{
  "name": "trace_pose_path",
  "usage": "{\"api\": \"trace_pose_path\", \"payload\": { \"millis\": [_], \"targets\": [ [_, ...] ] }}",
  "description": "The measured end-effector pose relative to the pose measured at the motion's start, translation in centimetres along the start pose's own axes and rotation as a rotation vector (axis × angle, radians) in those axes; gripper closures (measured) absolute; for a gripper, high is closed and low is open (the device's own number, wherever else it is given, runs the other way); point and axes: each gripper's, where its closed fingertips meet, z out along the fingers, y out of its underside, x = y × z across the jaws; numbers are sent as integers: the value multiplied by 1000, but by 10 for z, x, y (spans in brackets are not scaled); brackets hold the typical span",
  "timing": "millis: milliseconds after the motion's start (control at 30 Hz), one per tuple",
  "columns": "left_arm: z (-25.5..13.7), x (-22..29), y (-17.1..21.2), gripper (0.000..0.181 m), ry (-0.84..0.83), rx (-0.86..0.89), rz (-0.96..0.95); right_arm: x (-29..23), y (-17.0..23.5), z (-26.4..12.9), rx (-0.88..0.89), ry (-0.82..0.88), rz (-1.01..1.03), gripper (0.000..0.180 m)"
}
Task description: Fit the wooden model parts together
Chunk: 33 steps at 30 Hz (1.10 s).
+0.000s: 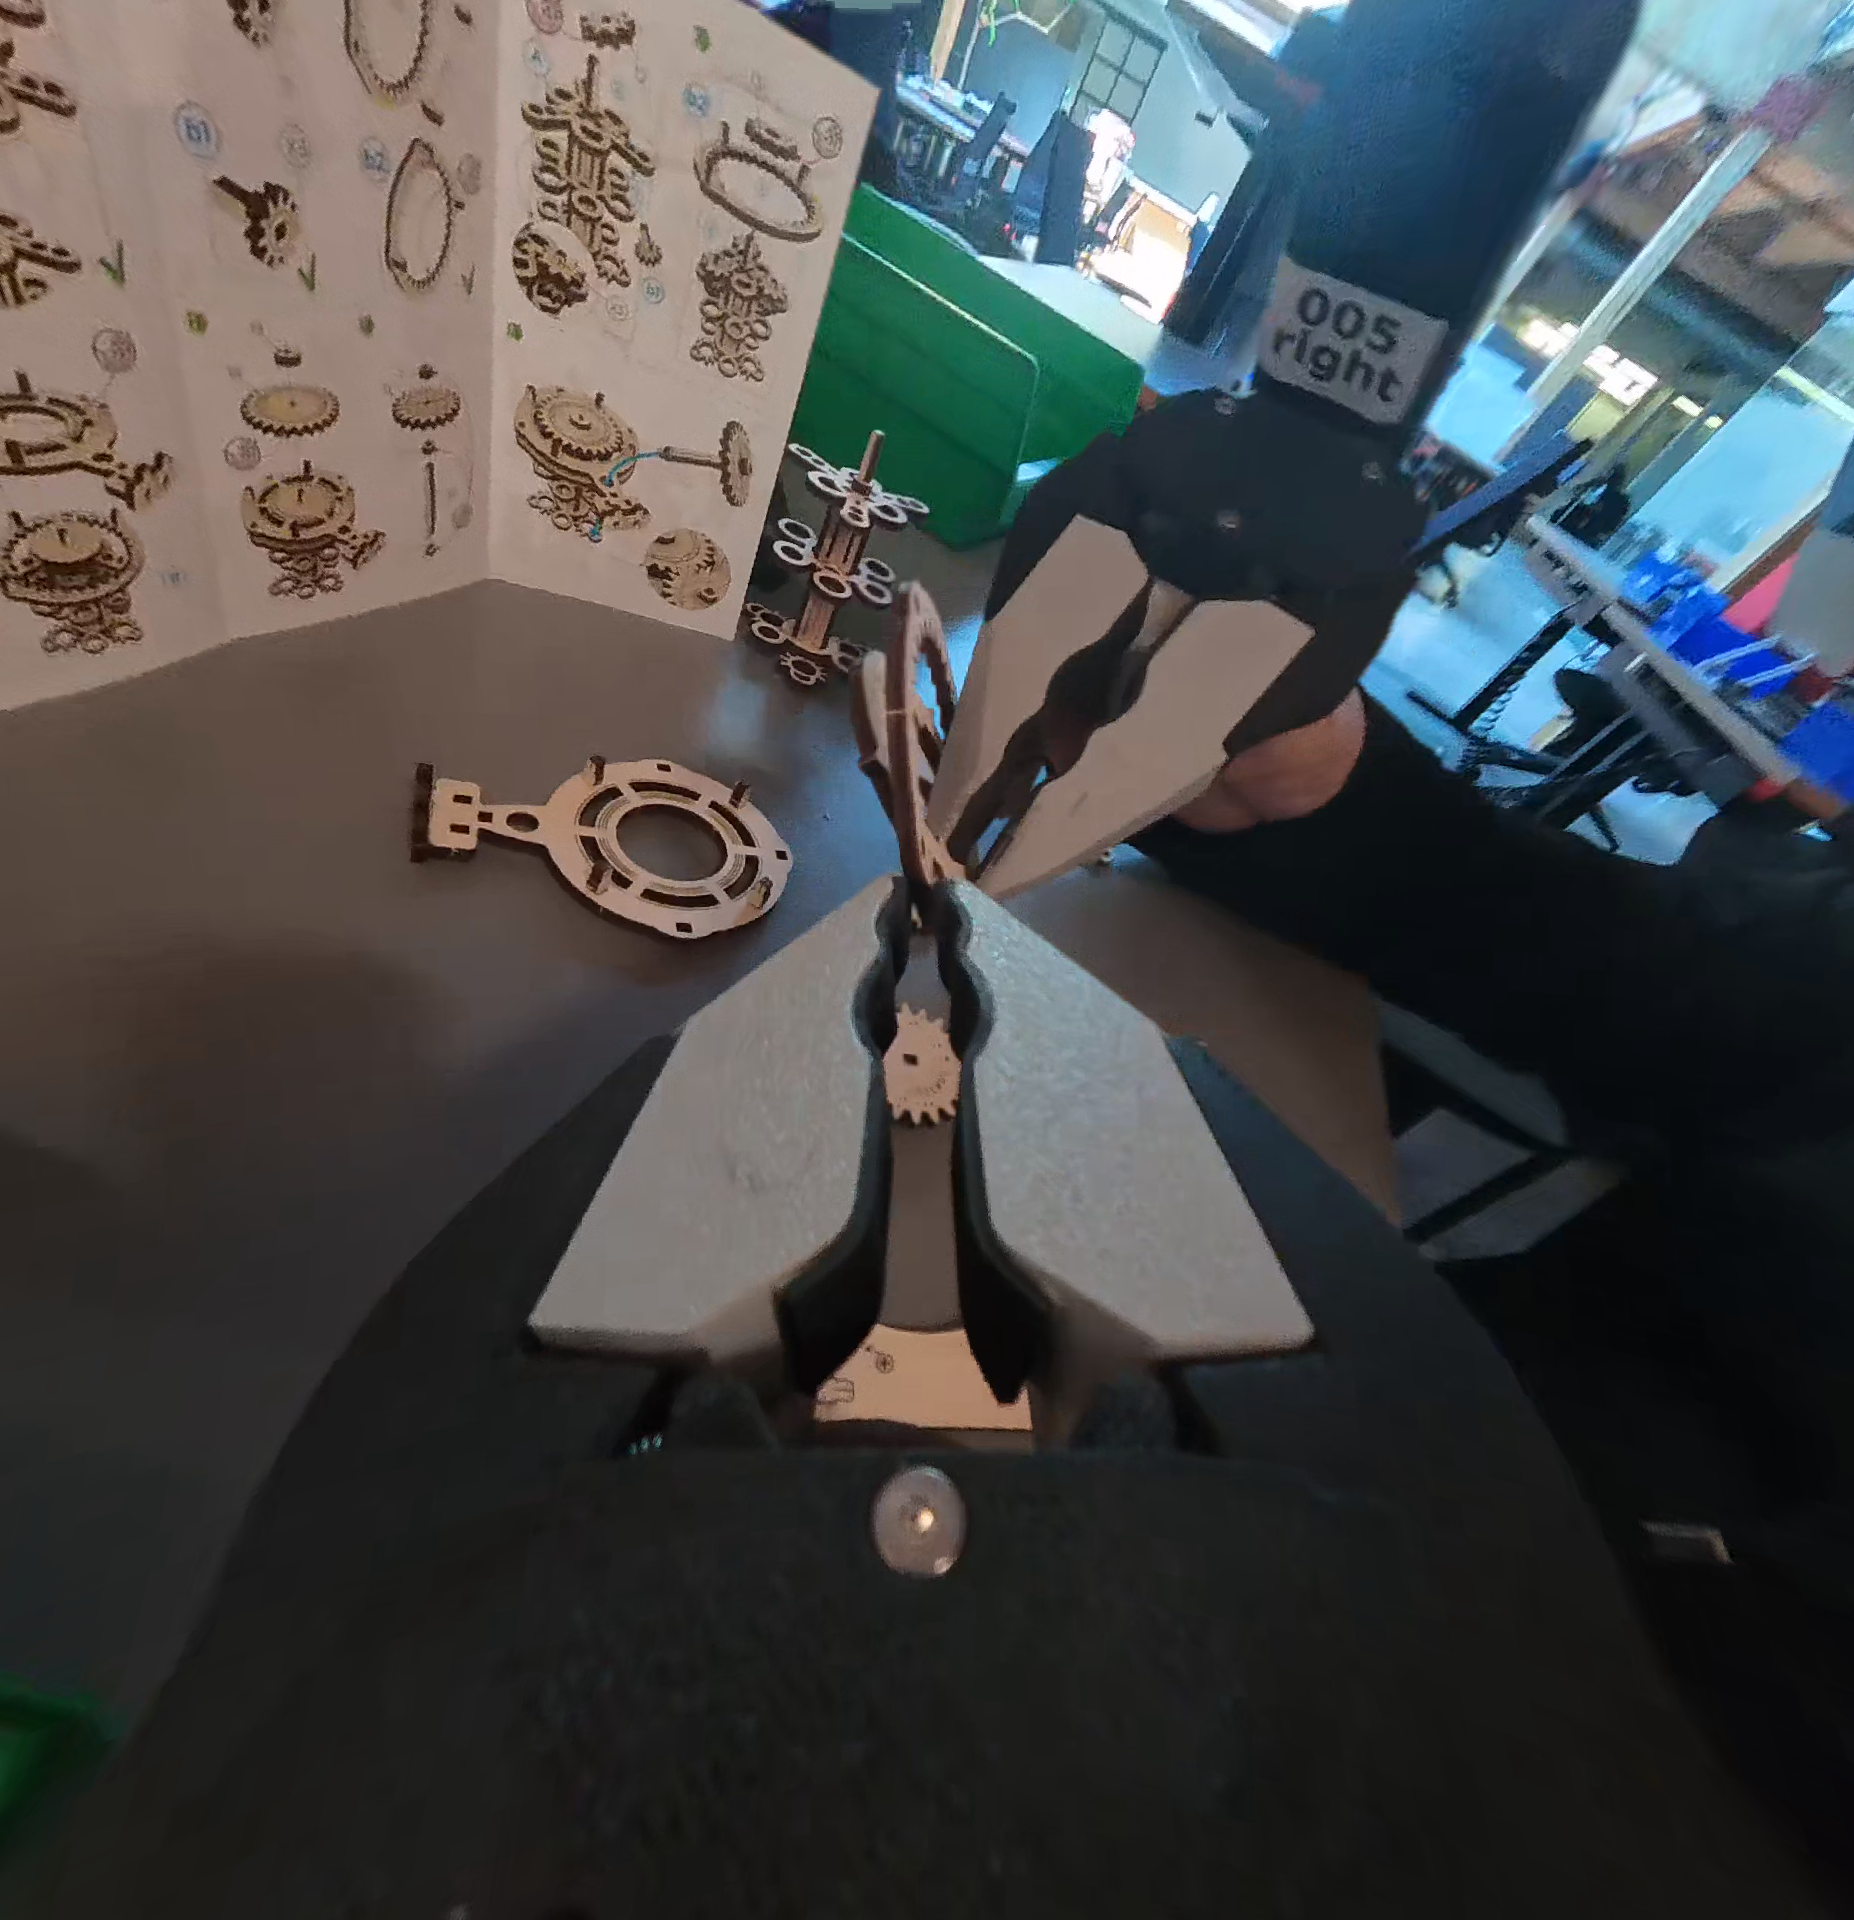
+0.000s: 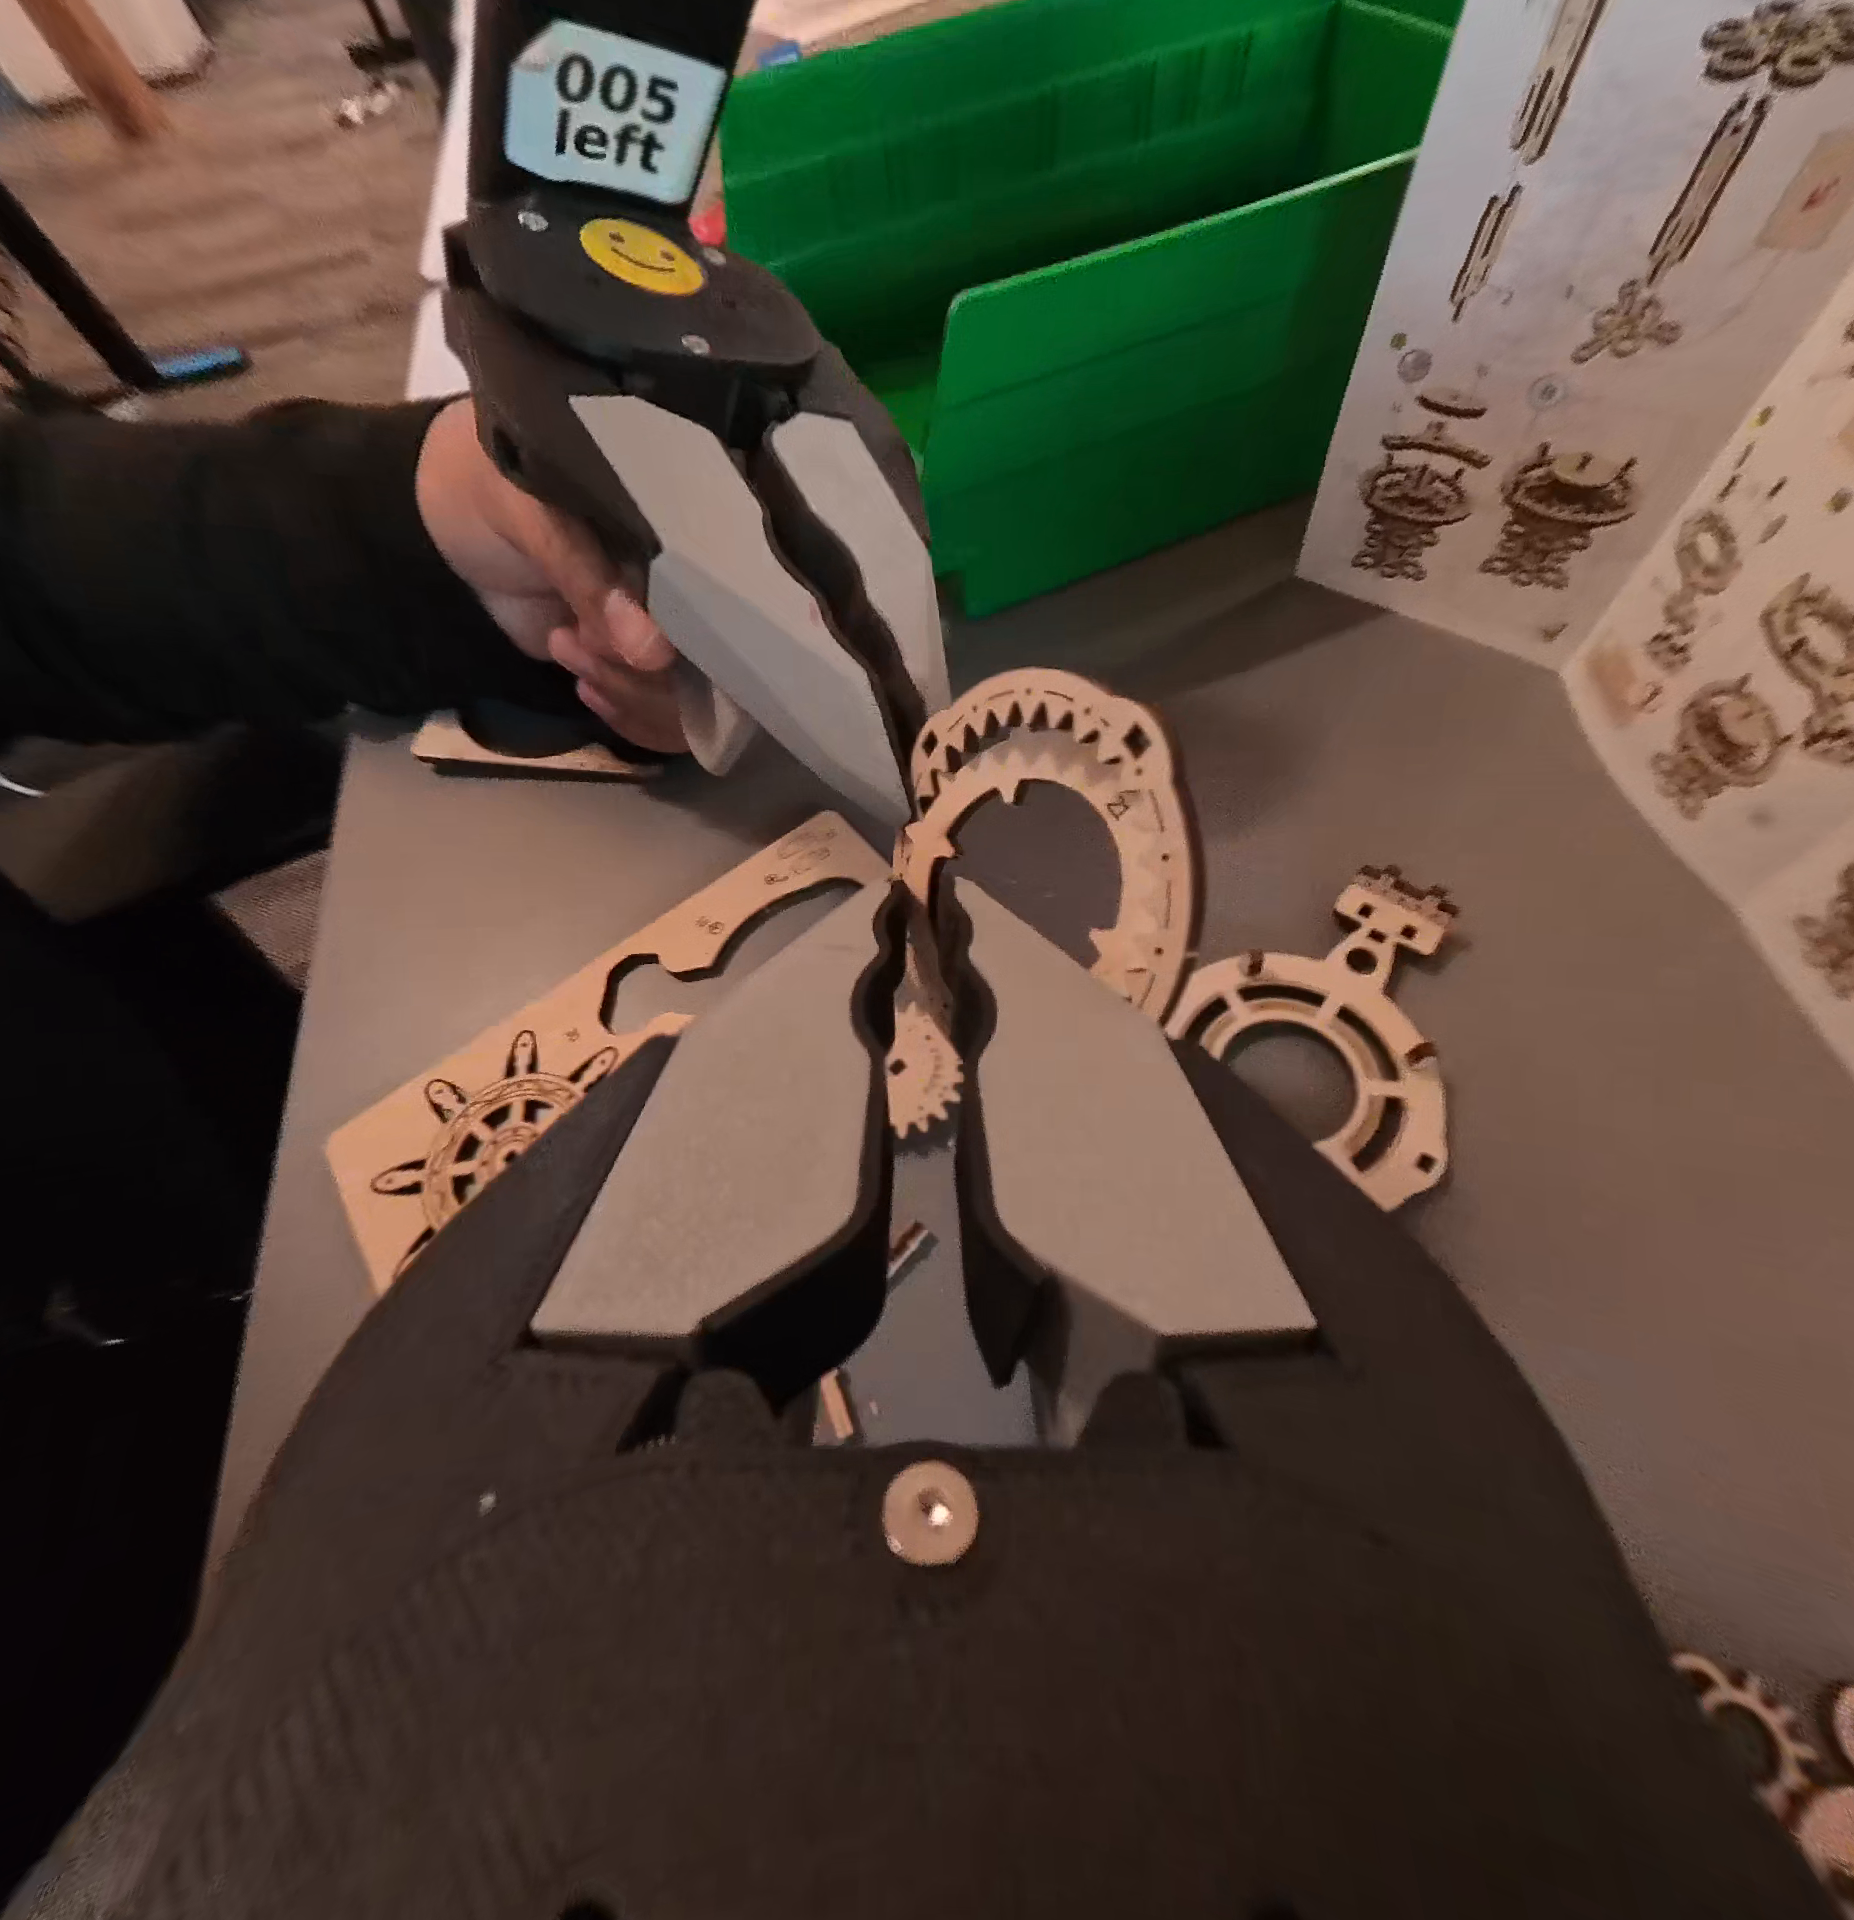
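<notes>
Both of my grippers meet on the toothed wooden ring, which stands on edge above the grey tabletop. My left gripper has its fingers drawn narrow, pinching the ring's near lower rim; in the left wrist view the ring shows edge-on, rising just past the tips. My right gripper also has narrow fingers clamped on the ring's rim, and from that side the ring's open centre and inner teeth face me. The two sets of tips are just beside each other on the same part of the rim. A small wooden gear lies on the tabletop below, seen through the gap between the fingers in both views. To the left in the left wrist view lies a flat ring plate with a handle, and farther off an upright stacked wooden assembly stands near a folded instruction sheet and a green bin. A cut-out plywood sheet lies at the left in the right wrist view.
</notes>
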Motion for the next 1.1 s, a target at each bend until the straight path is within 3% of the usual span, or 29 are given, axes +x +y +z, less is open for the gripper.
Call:
{"api": "trace_pose_path", "payload": {
  "millis": [200, 367, 500, 600, 733, 833, 933, 1100],
  "targets": [
    [-1, 1, 1, 179, -8, -8, 12, -2, 1, 0, 21, -59, 39, 178],
    [-4, -1, -2, 181, 14, 23, -51, 2, -1, 0, 14, 19, -35, 176],
    [-12, -5, -12, 181, 29, 77, -100, 11, -29, -33, 181, 77, -52, 158],
    [-10, -2, -11, 181, 58, 70, -115, 37, -39, -61, 313, 152, 57, 138],
    [-8, 2, -12, 181, 116, 85, -176, 35, -17, -43, 211, -15, 250, 114],
    [-12, -3, -16, 181, 110, 113, -220, 26, -16, -38, 174, -11, 158, 134],
    [-14, -5, -19, 181, 135, 136, -274, 28, -16, -37, 124, 138, -48, 126],
    [-18, 8, -24, 181, 257, 158, -340, -3, -16, -34, 102, 69, -269, 106]
  ]
}}
